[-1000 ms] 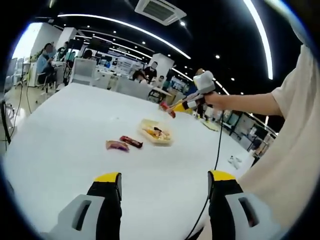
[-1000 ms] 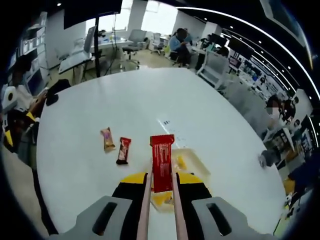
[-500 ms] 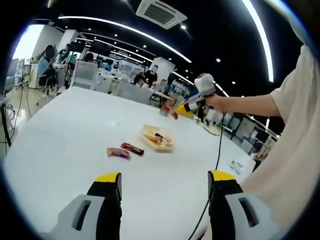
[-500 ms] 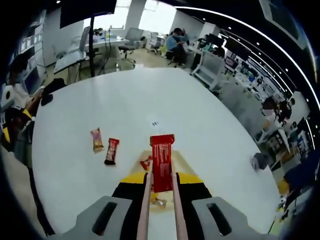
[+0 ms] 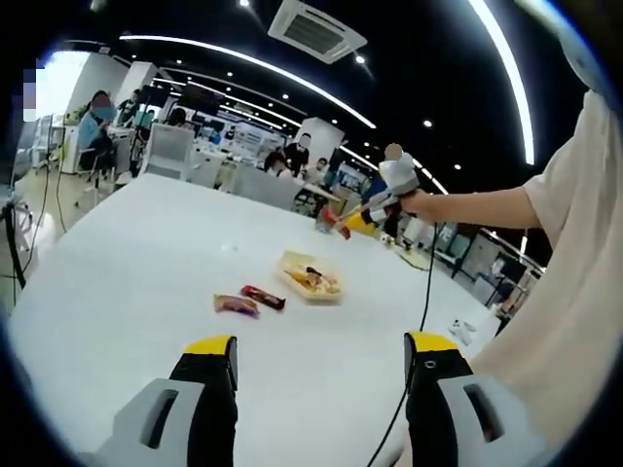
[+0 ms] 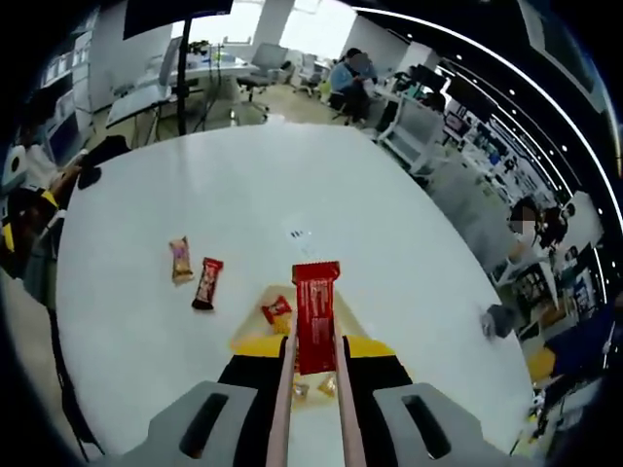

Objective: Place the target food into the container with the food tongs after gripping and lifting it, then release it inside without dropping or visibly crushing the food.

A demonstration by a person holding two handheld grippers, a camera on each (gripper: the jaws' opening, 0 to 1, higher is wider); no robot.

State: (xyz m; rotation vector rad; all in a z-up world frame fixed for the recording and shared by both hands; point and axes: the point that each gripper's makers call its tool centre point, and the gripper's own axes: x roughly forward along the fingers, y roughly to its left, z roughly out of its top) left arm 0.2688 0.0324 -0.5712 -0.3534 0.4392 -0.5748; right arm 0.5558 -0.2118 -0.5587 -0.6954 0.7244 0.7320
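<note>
Raised higher over the white bench (image 6: 409, 243) than a second ago, the right gripper (image 6: 313, 362) carries the red snack bar (image 6: 315, 313) above the shallow tray (image 6: 255, 342), whose yellow near edge and wrapped snacks now peek out just ahead of its fingers (image 6: 280, 409); earlier the tray lay further forward in the right gripper view. Those fingers are clenched on tongs whose slim blades pinch the bar along its long sides. Two more wrapped bars, a dark red one (image 6: 205, 282) and a tan one (image 6: 180, 259), lie side by side on the bench, well apart from the tray. In the left gripper view the tray (image 5: 310, 279) sits smaller and further off than before, and the left gripper (image 5: 319, 365) hangs released, holding nothing. The bar looks light and fairly stiff, its glossy wrapper probably slippery, so a mid-length, gentle pinch seems wisest to avoid crushing.
</note>
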